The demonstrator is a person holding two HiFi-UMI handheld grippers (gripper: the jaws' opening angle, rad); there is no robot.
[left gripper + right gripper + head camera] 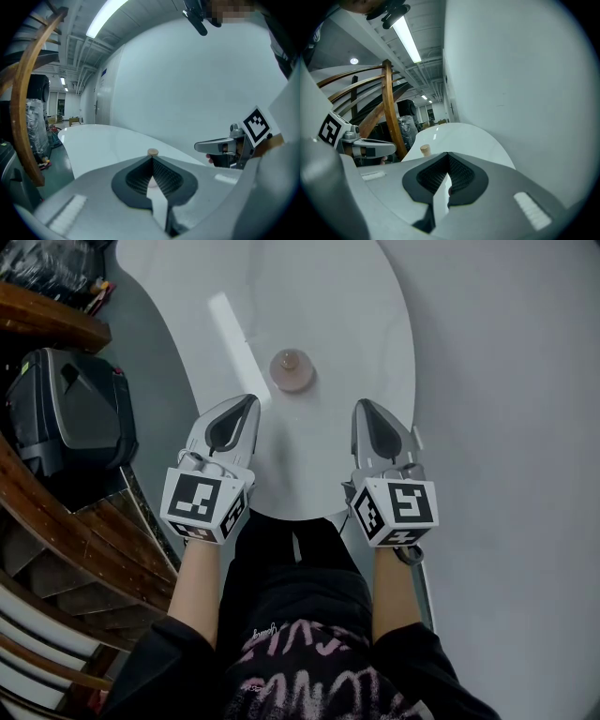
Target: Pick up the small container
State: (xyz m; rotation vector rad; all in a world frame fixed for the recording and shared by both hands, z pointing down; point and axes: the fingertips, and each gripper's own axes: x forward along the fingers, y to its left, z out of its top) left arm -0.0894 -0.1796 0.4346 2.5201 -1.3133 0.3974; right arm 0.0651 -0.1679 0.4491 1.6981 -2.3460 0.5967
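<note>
The small container (292, 369), a squat pinkish jar with a cork stopper, stands upright on the white oval table (347, 324), a little beyond both grippers and between them. My left gripper (247, 403) is shut and empty, just short of the jar on its left. My right gripper (362, 407) is shut and empty too, short of the jar on its right. In the left gripper view only the cork top of the jar (153, 152) peeks over the closed jaw tips (152, 158). In the right gripper view the jar's cork (424, 149) shows left of the closed tips (448, 154).
A black-and-grey case (70, 413) sits on the floor left of the table, beside curved wooden rails (66, 531). A plain pale wall (506, 381) runs close along the table's right side. The table's near edge (291, 514) lies under both grippers.
</note>
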